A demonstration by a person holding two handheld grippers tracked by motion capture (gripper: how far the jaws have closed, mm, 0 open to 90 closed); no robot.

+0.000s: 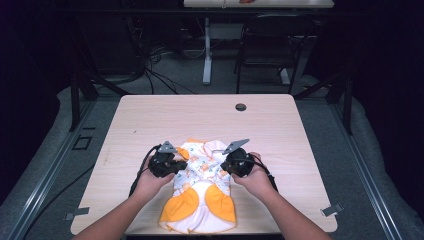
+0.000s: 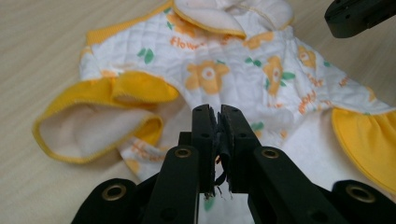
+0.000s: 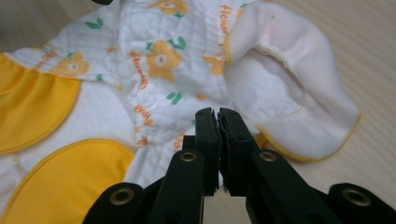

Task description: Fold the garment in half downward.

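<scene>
Nearest us, our left gripper (image 1: 176, 165) and right gripper (image 1: 226, 164) flank the baby garment (image 1: 200, 195) on the bench (image 1: 150, 115), jaws nearly closed, holding nothing, garment's length running toward us.

My jaws are black on both the left gripper (image 2: 218, 122) and right gripper (image 3: 217, 122). The baby garment (image 1: 200, 192) is white quilted cloth, printed with orange flowers, green leaves and orange lettering; trims and panels yellow-orange. The table (image 1: 165, 115) shows pale wood grain.
</scene>
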